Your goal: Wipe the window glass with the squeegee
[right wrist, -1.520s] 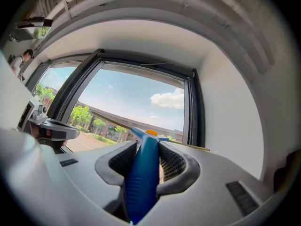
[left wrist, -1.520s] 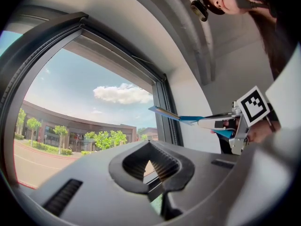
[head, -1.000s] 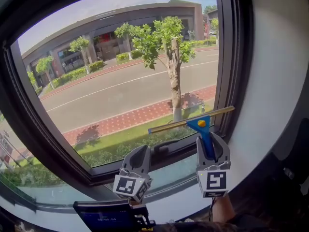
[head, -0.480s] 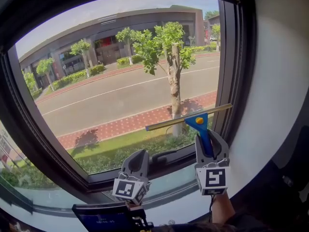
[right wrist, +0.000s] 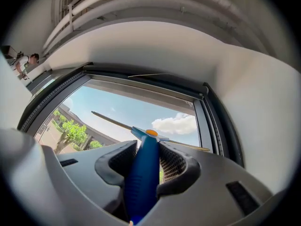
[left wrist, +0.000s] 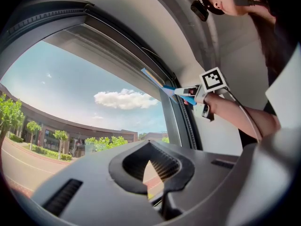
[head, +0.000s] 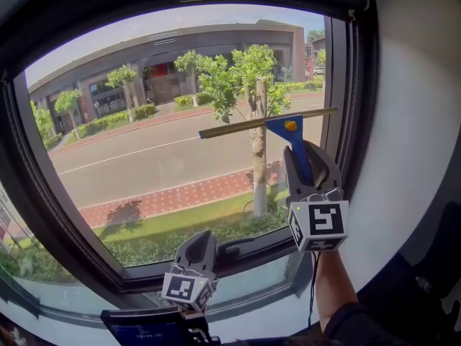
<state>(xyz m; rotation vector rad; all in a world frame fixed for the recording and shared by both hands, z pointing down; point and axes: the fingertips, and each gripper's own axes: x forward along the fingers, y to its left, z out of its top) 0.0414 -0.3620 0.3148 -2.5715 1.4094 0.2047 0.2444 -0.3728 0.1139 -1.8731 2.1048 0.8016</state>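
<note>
Two grey hand-held grippers are raised before the large window glass point(head: 155, 146). The right gripper point(head: 308, 161) is clamped on the handle of the blue plastic squeegee point(head: 288, 132), whose long brass-coloured blade lies almost level across the right part of the pane at mid height, its right end just beside the dark window frame point(head: 348, 99). The left gripper point(head: 196, 252) sits low by the bottom of the frame, well apart from the squeegee, its jaws drawn together with nothing between them.
</note>
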